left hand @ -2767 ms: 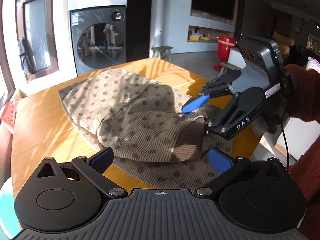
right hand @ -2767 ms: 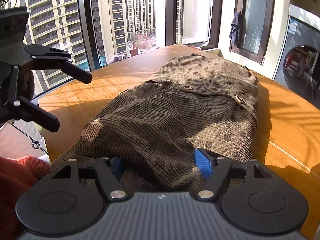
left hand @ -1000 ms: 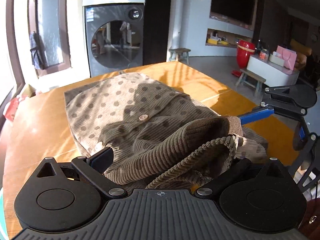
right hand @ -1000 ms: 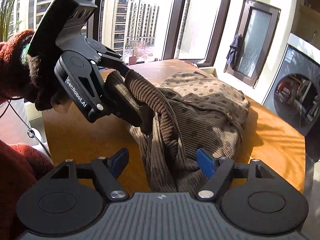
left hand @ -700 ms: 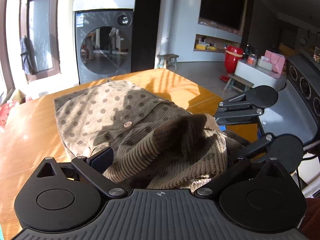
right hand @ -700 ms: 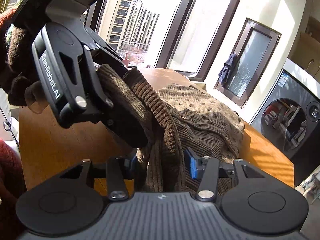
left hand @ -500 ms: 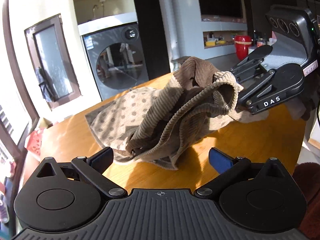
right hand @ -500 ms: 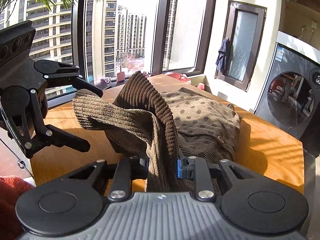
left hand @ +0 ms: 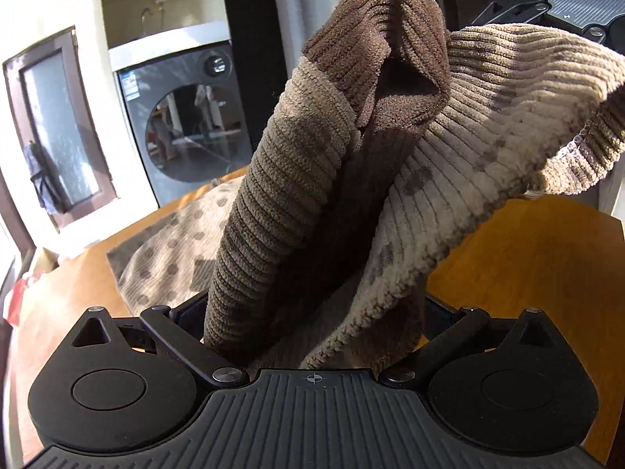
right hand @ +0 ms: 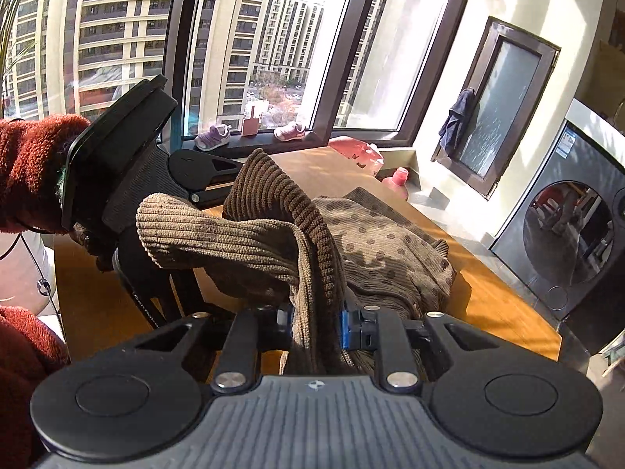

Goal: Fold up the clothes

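Note:
A brown ribbed cardigan with dark dots [left hand: 320,179] lies partly on the wooden table [left hand: 539,258], its near hem lifted. In the left wrist view the cloth fills the gap of my left gripper [left hand: 312,312]; its jaws stand wide around the bunched hem and the pads are hidden. My right gripper [right hand: 316,320] is shut on a fold of the cardigan [right hand: 273,242], blue pads [right hand: 345,326] pressed against it. The left gripper's body [right hand: 129,172] shows at the left of the right wrist view, next to the raised cloth.
A washing machine [left hand: 183,117] stands beyond the table's far side. Large windows [right hand: 250,39] with shoes on the sill run along the left. A pink bag [right hand: 357,152] and a pink bottle [right hand: 396,179] lie past the far table edge.
The cardigan's hem has risen higher off the table. My left gripper, open and apart from the cloth half a second ago, has moved into it. My right gripper stays shut on the fold.

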A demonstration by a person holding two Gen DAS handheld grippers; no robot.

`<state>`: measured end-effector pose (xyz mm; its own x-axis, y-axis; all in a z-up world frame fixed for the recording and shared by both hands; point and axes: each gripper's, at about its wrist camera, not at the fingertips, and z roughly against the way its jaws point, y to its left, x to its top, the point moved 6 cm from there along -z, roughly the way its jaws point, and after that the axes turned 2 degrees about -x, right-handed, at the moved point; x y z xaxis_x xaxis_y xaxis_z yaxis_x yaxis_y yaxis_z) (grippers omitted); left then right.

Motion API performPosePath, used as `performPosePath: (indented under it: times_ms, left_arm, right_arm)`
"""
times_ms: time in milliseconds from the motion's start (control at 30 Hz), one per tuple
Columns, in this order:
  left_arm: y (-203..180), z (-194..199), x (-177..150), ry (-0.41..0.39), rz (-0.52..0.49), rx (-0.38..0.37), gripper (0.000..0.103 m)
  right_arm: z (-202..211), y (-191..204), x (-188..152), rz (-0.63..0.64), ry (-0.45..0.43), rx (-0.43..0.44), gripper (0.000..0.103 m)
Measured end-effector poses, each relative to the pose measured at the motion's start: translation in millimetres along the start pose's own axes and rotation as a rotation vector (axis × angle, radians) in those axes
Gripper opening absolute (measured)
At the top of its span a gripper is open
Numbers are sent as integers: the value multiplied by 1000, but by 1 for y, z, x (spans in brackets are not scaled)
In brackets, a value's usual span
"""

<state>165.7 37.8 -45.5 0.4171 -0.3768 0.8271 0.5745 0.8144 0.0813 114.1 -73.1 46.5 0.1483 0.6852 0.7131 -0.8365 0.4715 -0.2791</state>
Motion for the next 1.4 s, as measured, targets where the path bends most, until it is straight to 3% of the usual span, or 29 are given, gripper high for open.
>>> performPosePath:
  times_ms: [33, 67, 200, 300, 367, 500, 600, 633, 767, 833, 900, 1033, 1133, 1233, 1300, 1400]
  left_arm:
    - [5, -3, 1, -9, 32, -26, 99]
    - [10, -6, 3, -18, 63, -53, 88]
    - [27, -9, 7, -97, 210, -158, 73]
    - [36, -10, 3, -148, 310, -226, 72]
    - [44, -13, -3, -139, 364, -231, 72]
    - [65, -19, -15, -129, 510, -251, 72]
    - [87, -21, -22, -139, 655, -267, 72]
    - [93, -21, -25, -140, 688, -265, 72]
    - [110, -23, -31, -138, 745, -225, 70]
    - [114, -24, -31, -139, 755, -219, 69]
    - [119, -25, -29, -140, 759, -213, 69]
    - [119, -27, -24, -139, 754, -202, 69]
    - [117, -27, -24, -147, 779, -210, 69]
    - [116, -24, -25, -163, 800, -220, 69]
    - [116, -23, -25, -181, 805, -231, 71]
    - [114, -19, -24, -209, 807, -254, 89]
  right_arm:
    - [-3, -3, 6, 32, 10, 3, 19]
    - [-5, -5, 13, 64, 20, 5, 19]
    - [-16, -17, 38, 191, 61, 16, 19]
    - [-55, -33, 59, 243, 113, 48, 21]
    - [-88, -44, 68, 259, 147, 77, 22]
    - [-158, -60, 67, 273, 205, 69, 32]
    - [-194, -64, 60, 294, 224, 38, 48]
    - [-192, -68, 64, 276, 219, 25, 53]
    - [-183, -85, 80, 204, 197, -27, 60]
    - [-155, -89, 87, 194, 132, -61, 77]
    - [-124, -93, 90, 149, 71, -76, 86]
    - [-53, -102, 78, 34, -35, -90, 99]
    - [-24, -101, 51, 3, -51, -83, 103]
    - [-31, -105, 30, -41, -31, -115, 103]
    - [-47, -120, 21, -110, -43, -185, 103]
    - [-88, -153, 12, -290, -50, -261, 103]
